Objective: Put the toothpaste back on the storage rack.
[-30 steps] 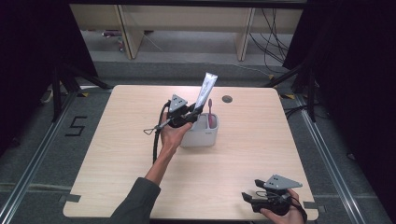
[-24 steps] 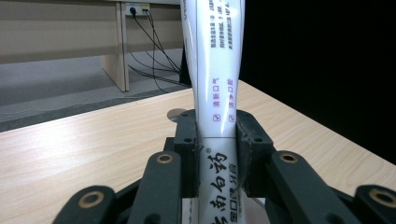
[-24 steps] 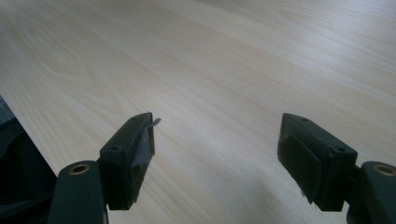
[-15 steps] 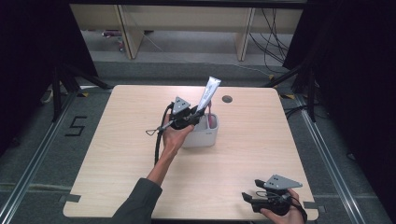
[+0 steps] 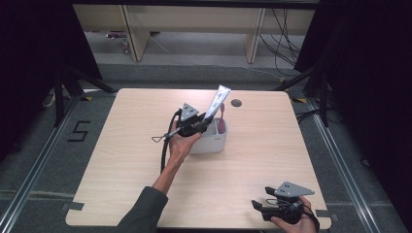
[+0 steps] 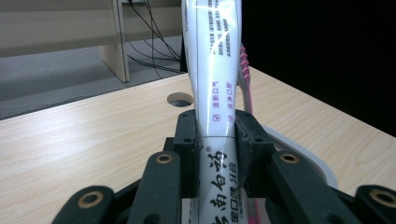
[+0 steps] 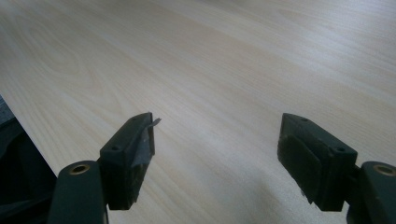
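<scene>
1. White toothpaste tube [image 5: 215, 103] is clamped between the jaws of the left gripper [image 5: 198, 124]; in the left gripper view both pads press on the tube [image 6: 215, 84] at its lower part, above the printed lettering.
2. Tube position: it rises at a slant from the gripper, its flat crimped end uppermost and leaning toward the far right of the wooden table [image 5: 131, 160]. Its lower end is over the left part of the white holder [image 5: 213, 141], which stands near the table's middle.
3. Pink toothbrush [image 5: 222, 121] stands in the holder, just right of the tube; in the left gripper view its bristled head [image 6: 244, 70] shows just behind the tube's right edge.
4. Change against the earlier frames: the left hand [image 5: 180, 145] and the tube lie slightly further right, closer over the holder. The shift is small. The tube's slant is about the same.
5. Right gripper [image 5: 257, 208] rests at the table's near right edge in the right hand [image 5: 294, 222], well apart from the holder. Its jaws stand wide apart with nothing between them; the right gripper view shows bare tabletop [image 7: 224, 84] between the two pads. Its place matches the earlier frames.
6. Round cable hole [image 5: 236, 103] lies in the tabletop beyond the holder, near the far edge.
</scene>
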